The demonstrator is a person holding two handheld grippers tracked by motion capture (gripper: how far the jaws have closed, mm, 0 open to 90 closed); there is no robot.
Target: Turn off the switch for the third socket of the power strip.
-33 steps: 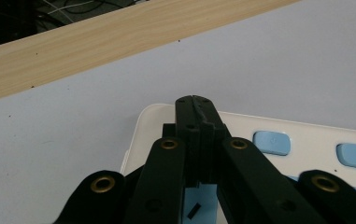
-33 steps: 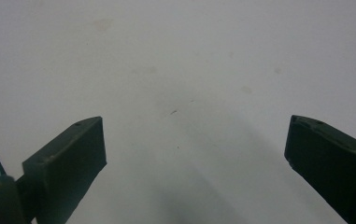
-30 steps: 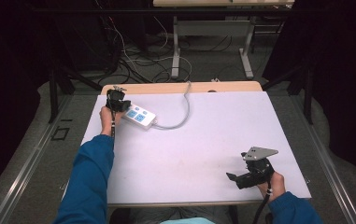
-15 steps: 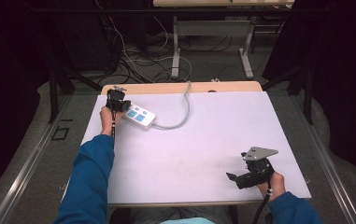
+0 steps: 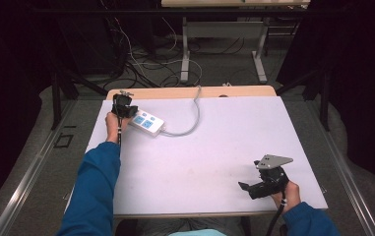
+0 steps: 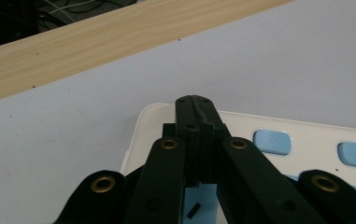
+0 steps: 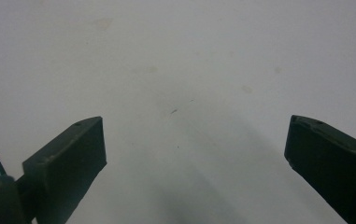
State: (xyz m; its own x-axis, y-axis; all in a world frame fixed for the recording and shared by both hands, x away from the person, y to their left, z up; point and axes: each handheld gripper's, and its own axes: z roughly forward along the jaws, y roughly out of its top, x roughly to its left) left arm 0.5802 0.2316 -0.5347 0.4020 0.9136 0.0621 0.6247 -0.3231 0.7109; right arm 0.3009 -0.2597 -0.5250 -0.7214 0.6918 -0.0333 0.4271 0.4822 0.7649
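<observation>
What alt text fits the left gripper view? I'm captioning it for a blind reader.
The left gripper, its two black jaws shut together, is poised over one end of a white plastic power strip with pale blue buttons. The strip lies on a pale lilac table top with a light wooden edge.

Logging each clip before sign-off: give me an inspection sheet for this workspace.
Surface: white table with a wooden strip along the far edge; faint marks, otherwise bare.
Job's things: white power strip with blue switches, lying flat at the far left corner.
Clutter: nothing seen.
Grippers: left gripper has its jaws shut, tips over the end of the power strip; contact cannot be told. Right gripper is open over bare table at the near right, holding nothing.
Cables: the strip's grey cord curves across the table and off the far edge; loose cables on the floor beyond.
Surroundings: another table's legs behind, dark curtains at the sides.
</observation>
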